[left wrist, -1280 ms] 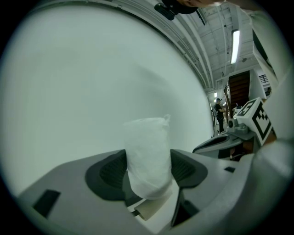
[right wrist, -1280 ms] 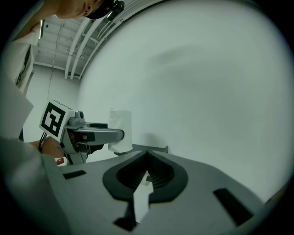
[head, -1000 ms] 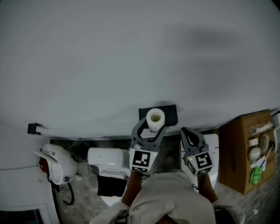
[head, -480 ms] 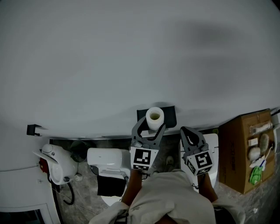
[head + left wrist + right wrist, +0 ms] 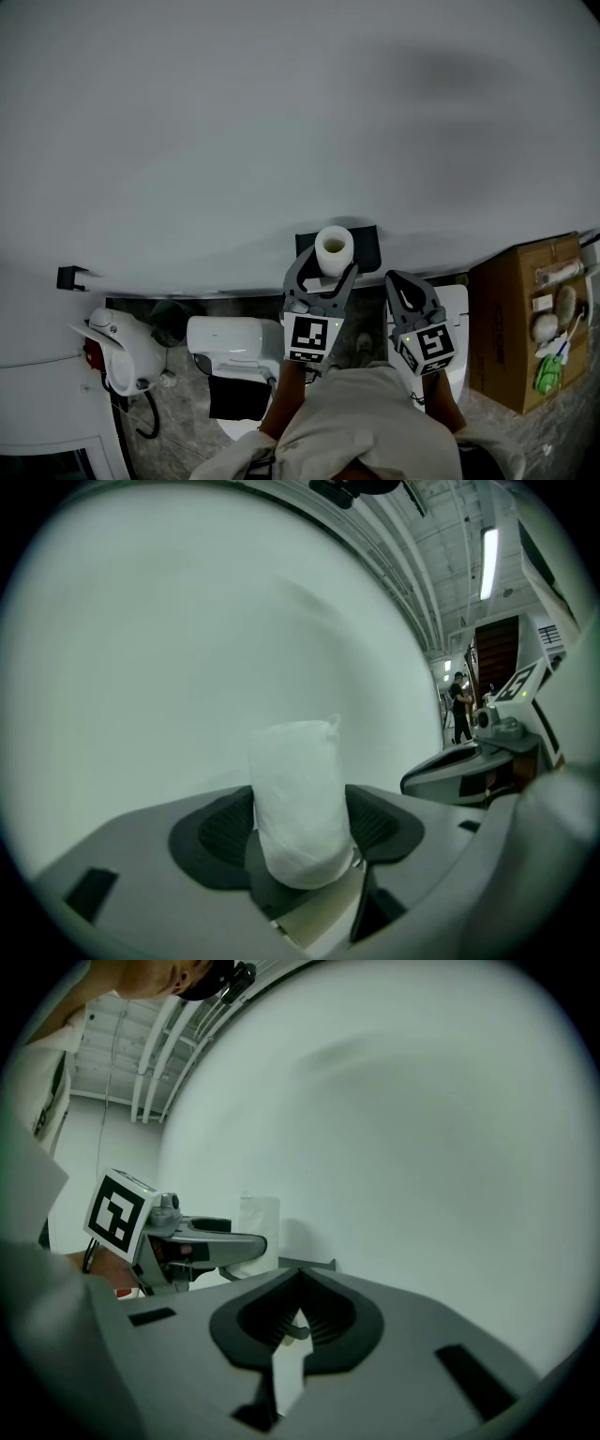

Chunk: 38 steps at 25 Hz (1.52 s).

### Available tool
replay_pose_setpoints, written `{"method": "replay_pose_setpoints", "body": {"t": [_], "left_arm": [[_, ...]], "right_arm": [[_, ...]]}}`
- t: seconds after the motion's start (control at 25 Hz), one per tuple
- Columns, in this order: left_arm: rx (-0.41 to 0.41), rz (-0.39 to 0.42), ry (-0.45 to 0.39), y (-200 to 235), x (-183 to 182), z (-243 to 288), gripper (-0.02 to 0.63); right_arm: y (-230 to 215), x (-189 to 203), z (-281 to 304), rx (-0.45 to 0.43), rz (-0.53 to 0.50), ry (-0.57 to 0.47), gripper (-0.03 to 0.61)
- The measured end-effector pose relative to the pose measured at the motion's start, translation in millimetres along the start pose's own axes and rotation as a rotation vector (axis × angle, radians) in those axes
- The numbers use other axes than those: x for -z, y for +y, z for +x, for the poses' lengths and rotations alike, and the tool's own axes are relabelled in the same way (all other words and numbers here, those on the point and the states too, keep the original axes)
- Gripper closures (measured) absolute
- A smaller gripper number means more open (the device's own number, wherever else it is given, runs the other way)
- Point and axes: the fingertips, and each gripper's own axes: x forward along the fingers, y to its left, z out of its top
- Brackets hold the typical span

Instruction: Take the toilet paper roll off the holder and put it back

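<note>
The left gripper (image 5: 326, 267) is pinching the toilet paper roll (image 5: 334, 248). The roll is standing upright between its jaws, with a dark pad pressing on each white side and the hollow core facing up toward the head camera. The roll is sitting right at the black holder (image 5: 367, 240) on the pale wall (image 5: 281, 141); whether it is resting on the holder is not showing. The right gripper (image 5: 404, 281) is hovering just beside the left one, apart from the roll, its jaws pressed together on nothing.
</note>
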Motion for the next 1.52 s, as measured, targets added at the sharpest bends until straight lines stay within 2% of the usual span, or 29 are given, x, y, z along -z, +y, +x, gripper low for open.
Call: {"method": "replay_pose_setpoints", "body": {"t": [0.2,0.52,0.88,1.08,1.52], "left_arm": [[0.002,0.015,0.0,1,-2,0,0.29],[0.002,0.008,-0.013,5,-5,-9,0.284],[0.001,0.003,-0.071,10,-13,-43,0.287],[0.011,-0.003,-0.072,7,-6,-62,0.36],[0.064,-0.022,-0.088,-4,6,-108,0.377]], "right_arm": [[-2,1,-4,0.01,0.001,0.003,0.581],[4,-1,-4,0.014,-0.006,-0.002,0.581],[22,-6,-10,0.013,-0.024,-0.015,0.583],[36,-6,-16,0.007,-0.047,-0.011,0.583],[83,0,-39,0.027,-0.075,-0.016,0.583]]}}
